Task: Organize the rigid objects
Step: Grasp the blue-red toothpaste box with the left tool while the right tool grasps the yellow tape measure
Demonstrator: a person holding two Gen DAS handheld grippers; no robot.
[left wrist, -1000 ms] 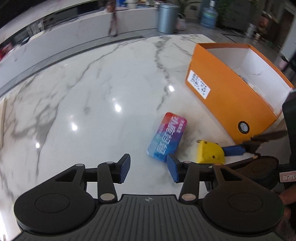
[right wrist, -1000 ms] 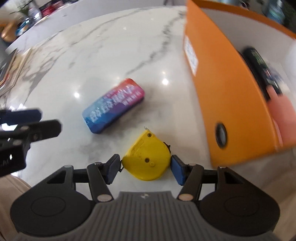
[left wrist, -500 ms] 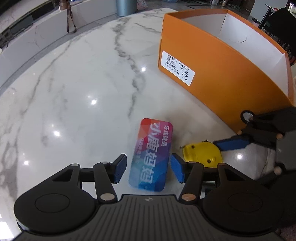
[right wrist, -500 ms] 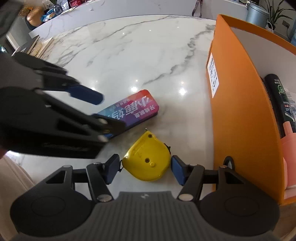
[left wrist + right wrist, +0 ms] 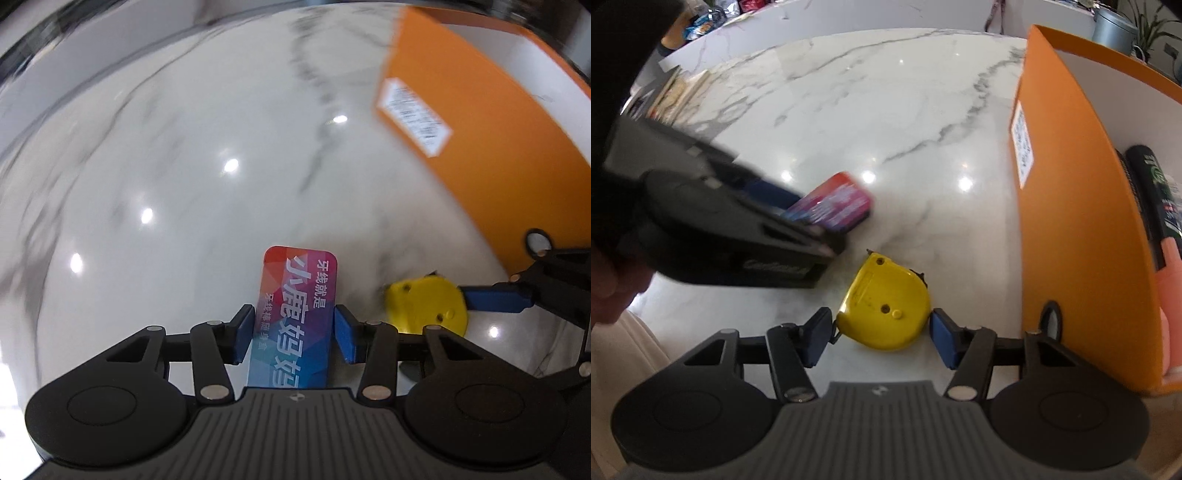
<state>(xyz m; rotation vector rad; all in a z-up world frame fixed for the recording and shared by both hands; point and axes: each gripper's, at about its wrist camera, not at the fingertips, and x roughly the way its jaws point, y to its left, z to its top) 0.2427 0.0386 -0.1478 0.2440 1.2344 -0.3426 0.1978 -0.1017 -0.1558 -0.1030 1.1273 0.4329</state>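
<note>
The left gripper (image 5: 293, 334) has its fingers closing around the colourful tin (image 5: 295, 317), pads not yet pressing. The right gripper (image 5: 881, 332) is likewise closing astride the yellow tape measure (image 5: 886, 306), not yet gripping. Both things lie flat mid-surface (image 5: 871, 110), beside the orange box (image 5: 1067, 206). Squeeze squarely on the long sides before lifting, lest either one slip.

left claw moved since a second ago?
Yes. The left claw came down toward the marble table and now straddles the colourful tin, which earlier lay ahead of it; its jaws are closing.
</note>
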